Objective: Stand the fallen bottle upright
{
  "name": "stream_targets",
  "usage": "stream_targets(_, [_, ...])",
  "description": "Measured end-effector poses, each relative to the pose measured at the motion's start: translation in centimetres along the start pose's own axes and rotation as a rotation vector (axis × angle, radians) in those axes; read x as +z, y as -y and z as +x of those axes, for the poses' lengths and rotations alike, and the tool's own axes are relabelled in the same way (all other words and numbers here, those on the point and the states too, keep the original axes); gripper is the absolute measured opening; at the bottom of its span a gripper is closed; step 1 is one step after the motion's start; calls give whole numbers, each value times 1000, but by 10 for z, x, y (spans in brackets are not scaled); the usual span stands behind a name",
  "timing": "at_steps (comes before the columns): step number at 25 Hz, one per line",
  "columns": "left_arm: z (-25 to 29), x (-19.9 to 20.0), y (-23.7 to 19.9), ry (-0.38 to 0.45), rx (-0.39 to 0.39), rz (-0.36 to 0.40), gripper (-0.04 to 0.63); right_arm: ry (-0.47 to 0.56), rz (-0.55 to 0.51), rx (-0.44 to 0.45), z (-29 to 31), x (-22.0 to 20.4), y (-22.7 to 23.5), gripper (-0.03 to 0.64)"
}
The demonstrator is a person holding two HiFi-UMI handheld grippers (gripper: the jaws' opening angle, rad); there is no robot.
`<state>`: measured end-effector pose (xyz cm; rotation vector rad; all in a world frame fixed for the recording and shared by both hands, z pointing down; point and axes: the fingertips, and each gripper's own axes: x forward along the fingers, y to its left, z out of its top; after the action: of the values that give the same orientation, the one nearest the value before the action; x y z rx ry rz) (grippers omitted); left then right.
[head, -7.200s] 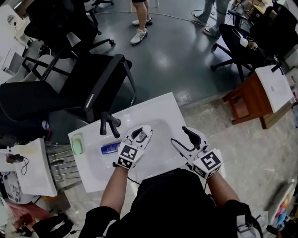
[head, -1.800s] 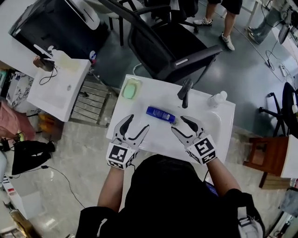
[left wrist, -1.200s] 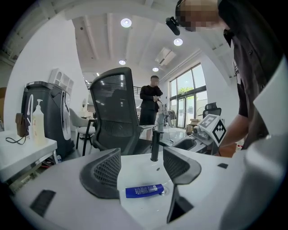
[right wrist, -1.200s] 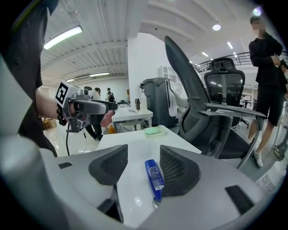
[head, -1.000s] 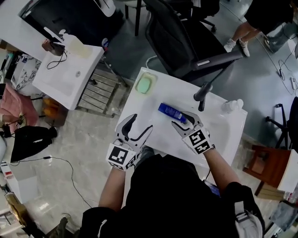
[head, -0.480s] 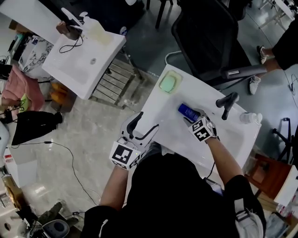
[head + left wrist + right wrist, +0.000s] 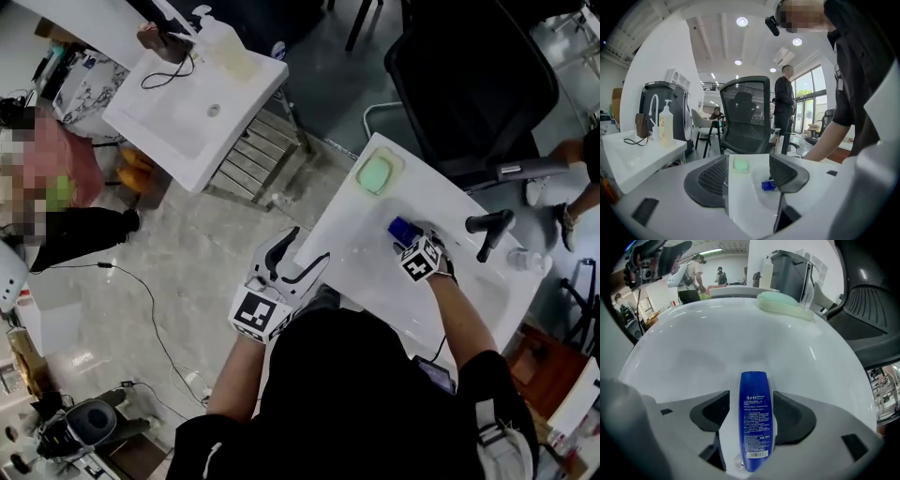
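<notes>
The blue bottle (image 7: 402,230) lies on its side in the white sink basin (image 7: 370,281). My right gripper (image 7: 413,244) points steeply down over it. In the right gripper view the blue bottle (image 7: 755,418) lies lengthwise between the two dark pads (image 7: 711,416). The jaws are opening and a gap shows beside the left pad, so nothing is gripped. My left gripper (image 7: 302,255) hangs open and empty off the sink's near left edge. In the left gripper view the blue bottle (image 7: 768,185) shows small, far beyond the open left gripper (image 7: 747,176).
A green soap (image 7: 377,174) sits in a dish at the sink's far left corner. A black faucet (image 7: 489,230) and a clear bottle (image 7: 530,260) stand at the right rim. A second white sink (image 7: 187,112) is upper left; a black office chair (image 7: 478,84) stands behind.
My right gripper has dropped and tipped down over the blue bottle, which now lies between its jaws. My left gripper has slid off the sink's near left edge.
</notes>
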<state>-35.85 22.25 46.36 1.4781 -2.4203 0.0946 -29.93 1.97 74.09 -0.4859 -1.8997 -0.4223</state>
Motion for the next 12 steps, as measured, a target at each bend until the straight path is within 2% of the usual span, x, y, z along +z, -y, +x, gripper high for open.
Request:
stream_targets(3, [-2, -4, -6, -6, 5, -15, 295, -40, -13, -5, 9, -3, -2, 287])
stream_targets(9, [-1, -11, -13, -18, 8, -42, 291, -70, -50, -67, 20, -7, 6, 285])
stream_targets(12, [1, -11, -16, -20, 11, -54, 291, -77, -85, -47, 23, -7, 3, 275])
